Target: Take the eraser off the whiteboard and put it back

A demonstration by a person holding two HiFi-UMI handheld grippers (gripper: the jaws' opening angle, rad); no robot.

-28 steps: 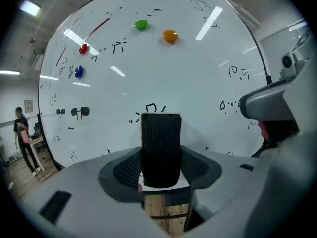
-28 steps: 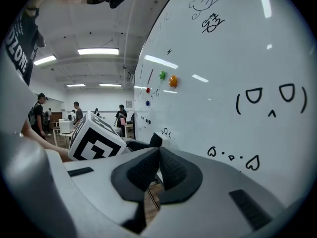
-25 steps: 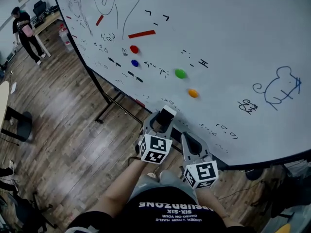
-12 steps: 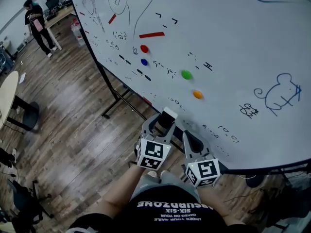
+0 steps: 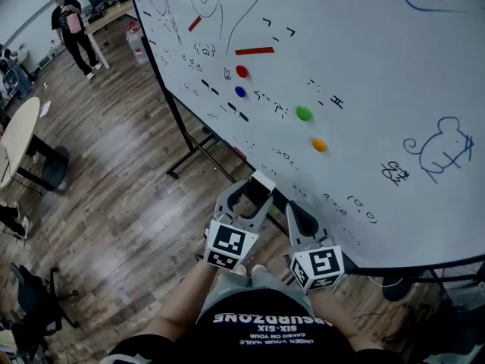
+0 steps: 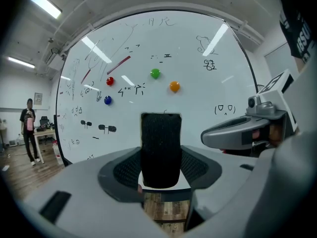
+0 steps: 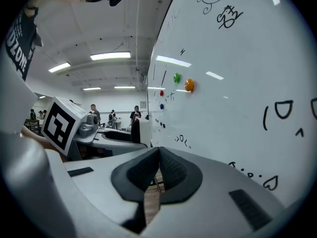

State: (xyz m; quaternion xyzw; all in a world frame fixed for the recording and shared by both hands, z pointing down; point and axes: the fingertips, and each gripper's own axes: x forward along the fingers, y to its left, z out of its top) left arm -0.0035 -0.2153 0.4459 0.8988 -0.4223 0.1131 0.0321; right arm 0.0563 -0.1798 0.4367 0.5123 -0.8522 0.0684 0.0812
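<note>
Before the whiteboard (image 5: 379,67), near its lower edge. Shirt (image 5: 273,326) print, upside down to me: "ABSURDZONE", "SIX-SIX". Left tongs (image 5: 254,193) (image 6: 160,168) clamp, spread wide, on the eraser (image 5: 260,186) (image 6: 160,148); its long axis runs along the jaws, tip toward the board, close to it. Right tongs (image 5: 292,211) (image 7: 158,155) closed, empty.

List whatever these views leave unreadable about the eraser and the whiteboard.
- Eraser, left gripper view: its far side and any gap to the whiteboard, hidden by its own body.
- Whiteboard, head view: top and right side cut off by the frame edge.
- Small scribbles, head view: too small to read.
</note>
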